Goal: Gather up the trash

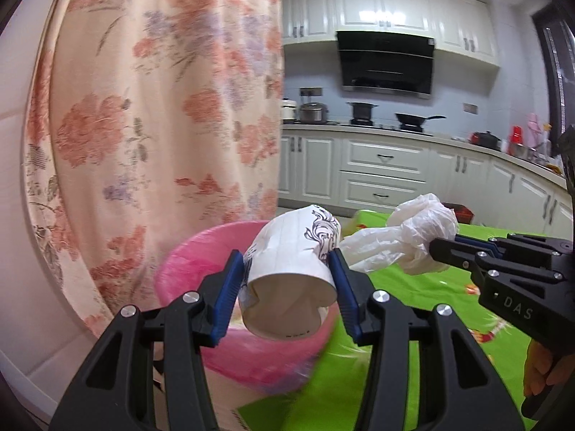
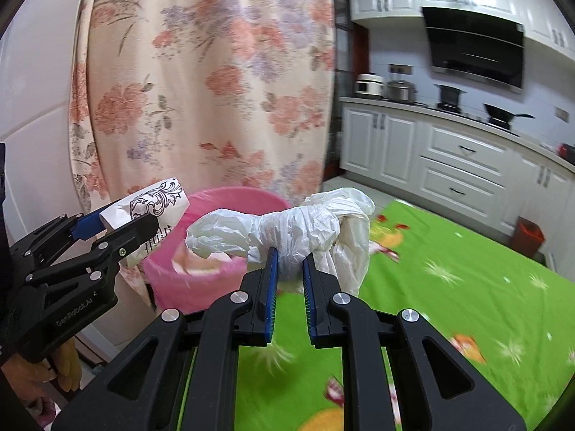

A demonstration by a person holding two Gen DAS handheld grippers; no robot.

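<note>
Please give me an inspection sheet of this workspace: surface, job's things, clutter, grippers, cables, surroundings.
Surface: table under a green printed cloth.
Job's things: paper cup, crushed; white plastic bag, knotted; pink bin beyond both, some trash inside.
Clutter: nothing seen.
Grippers: left gripper shut on the cup; right gripper shut on the bag.
Cables: nothing seen.
Surroundings: floral curtain, white cabinets, black hood, pots on the counter.

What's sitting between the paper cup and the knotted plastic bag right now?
Nothing: between the paper cup and plastic bag only the pink bin shows behind the gap, in the right wrist view.
</note>
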